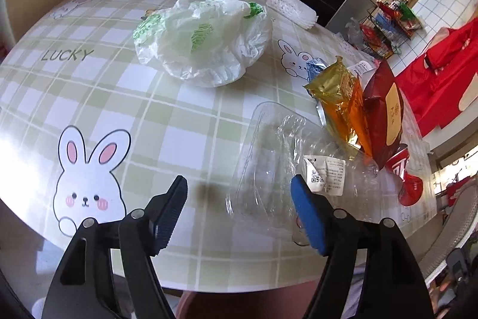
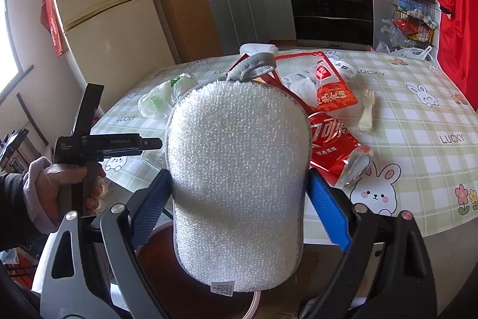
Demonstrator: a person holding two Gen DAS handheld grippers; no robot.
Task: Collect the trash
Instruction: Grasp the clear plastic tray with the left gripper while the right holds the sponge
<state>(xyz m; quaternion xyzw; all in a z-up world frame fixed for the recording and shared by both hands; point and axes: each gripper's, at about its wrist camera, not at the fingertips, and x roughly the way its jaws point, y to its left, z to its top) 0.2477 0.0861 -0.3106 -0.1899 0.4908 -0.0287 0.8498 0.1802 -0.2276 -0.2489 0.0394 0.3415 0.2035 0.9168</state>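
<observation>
**Left tongs close in on the clear tray**

On the green-checked, rabbit-printed desk (image 1: 125, 97), the left tongs (image 1: 239, 199) stand released, nothing between the pads. The clear plastic tray (image 1: 269, 157) lies just ahead and right of centre, its near edge at the blue right pad, long axis running near to far. The right tongs (image 2: 239, 193) are clenched on a white nubbly scrubbing pad (image 2: 239, 169), farther from the tray.
</observation>
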